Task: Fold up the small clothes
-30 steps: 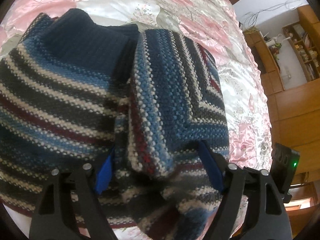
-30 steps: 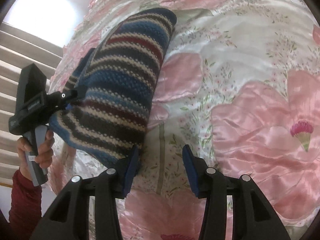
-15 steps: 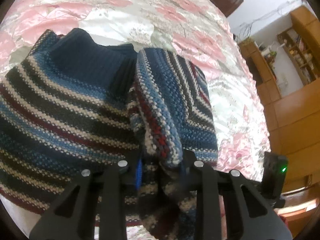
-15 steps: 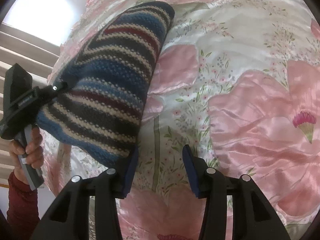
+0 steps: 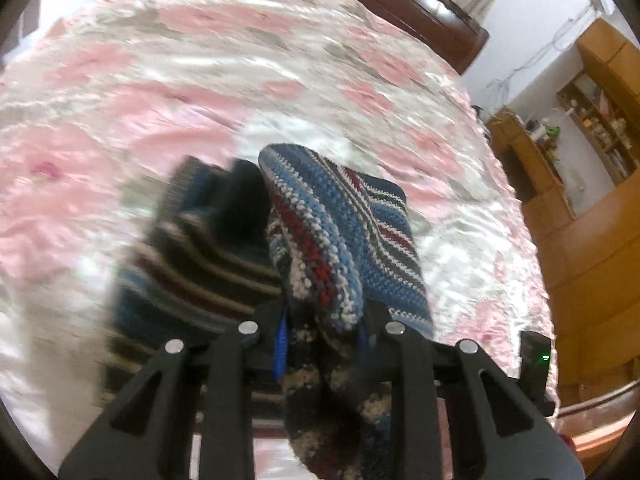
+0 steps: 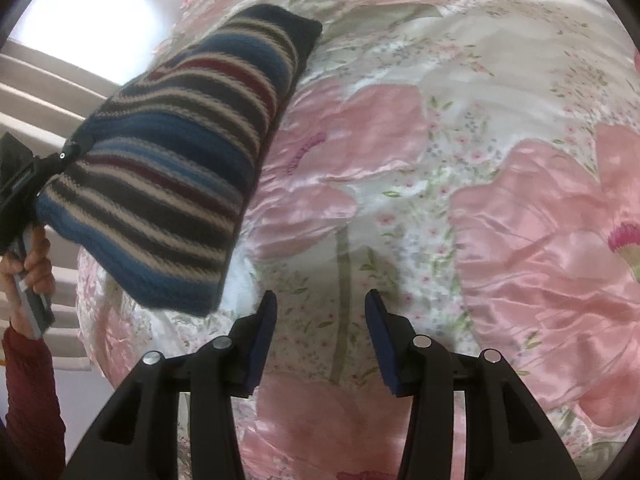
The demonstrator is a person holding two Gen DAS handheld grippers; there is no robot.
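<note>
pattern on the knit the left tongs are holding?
Striped sweater: blue, dark grey, cream and maroon bands, clearest in the right wrist view.

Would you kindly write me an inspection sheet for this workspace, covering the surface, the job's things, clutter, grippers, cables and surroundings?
Surface: bed under a shiny pink floral bedspread, wrinkled.
Job's things: one striped knit sweater, folded over, lifted clear of the bedspread at one end; blurred in the left wrist view.
Clutter: nothing seen on the bed.
Grippers: left gripper has its jaws shut on the sweater's edge; right gripper has its jaws open and empty, above bare bedspread.
Cables: thin wires on the far wall.
Surroundings: wooden shelving unit, dark headboard, bright window.
</note>
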